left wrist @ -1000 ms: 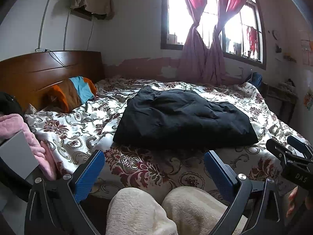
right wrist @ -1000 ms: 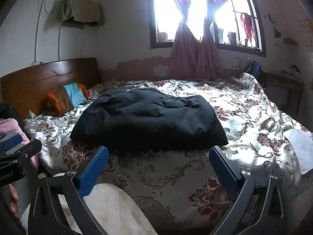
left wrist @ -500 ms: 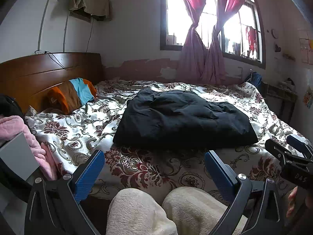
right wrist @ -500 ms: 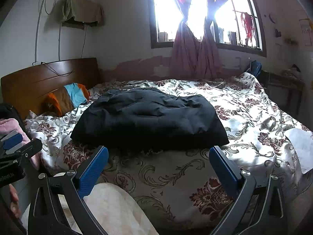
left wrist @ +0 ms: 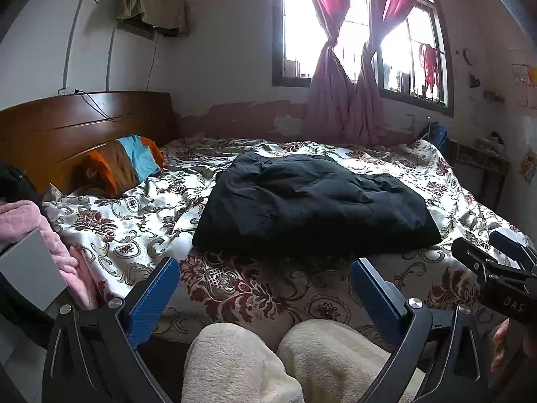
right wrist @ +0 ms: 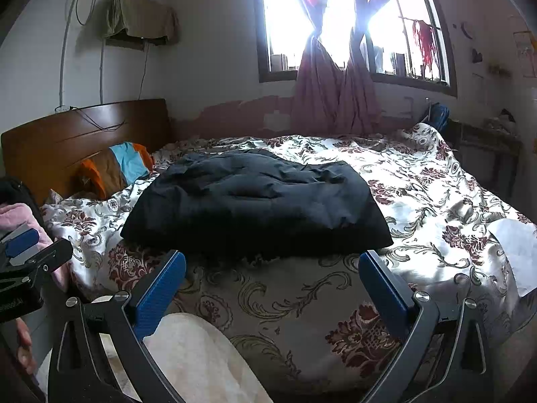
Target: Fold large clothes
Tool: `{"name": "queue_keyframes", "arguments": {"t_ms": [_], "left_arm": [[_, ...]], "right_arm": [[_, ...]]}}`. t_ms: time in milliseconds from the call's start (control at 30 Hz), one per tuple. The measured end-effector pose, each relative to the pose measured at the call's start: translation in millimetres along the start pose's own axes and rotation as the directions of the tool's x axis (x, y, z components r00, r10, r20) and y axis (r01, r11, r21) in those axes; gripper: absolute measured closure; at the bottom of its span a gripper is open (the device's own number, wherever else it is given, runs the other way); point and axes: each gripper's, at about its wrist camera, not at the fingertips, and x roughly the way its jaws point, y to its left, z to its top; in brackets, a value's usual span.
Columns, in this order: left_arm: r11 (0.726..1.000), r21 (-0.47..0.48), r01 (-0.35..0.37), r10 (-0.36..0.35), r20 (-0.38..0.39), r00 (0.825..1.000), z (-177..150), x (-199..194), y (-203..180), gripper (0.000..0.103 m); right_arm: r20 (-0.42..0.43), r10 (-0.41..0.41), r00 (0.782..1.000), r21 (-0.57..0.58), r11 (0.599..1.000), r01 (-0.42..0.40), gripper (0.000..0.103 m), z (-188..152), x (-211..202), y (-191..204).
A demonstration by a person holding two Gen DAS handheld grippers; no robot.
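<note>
While both grippers hang short of the bed's near edge, the pink blanket [left wrist: 20, 221] sits far left, then the striped pillow [left wrist: 124, 163] by the wooden headboard [left wrist: 67, 124]. Left gripper [left wrist: 265, 288]: jaws wide apart, empty. Centre stage, the dark garment [left wrist: 312, 205] lies folded on the floral bedspread [left wrist: 127, 228]. Right gripper [right wrist: 273, 280]: spread apart too, gripping nothing.

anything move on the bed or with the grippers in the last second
Nothing visibly changed. The black padded garment lies in the same heap on the floral bedspread, and the left gripper and right gripper hang open short of it, holding nothing.
</note>
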Motion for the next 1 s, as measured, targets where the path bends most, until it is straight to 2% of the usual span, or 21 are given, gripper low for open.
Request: {"name": "queue_keyframes", "arguments": {"t_ms": [1000], "left_arm": [[1.000,0.002,0.015,-0.015,-0.007,1.000,0.8,1.3,2.1,0.000]], "right_arm": [[-0.005,0.001,1.000,0.001,1.000,-0.001,0.002,-1.6,1.1,0.7]]}}
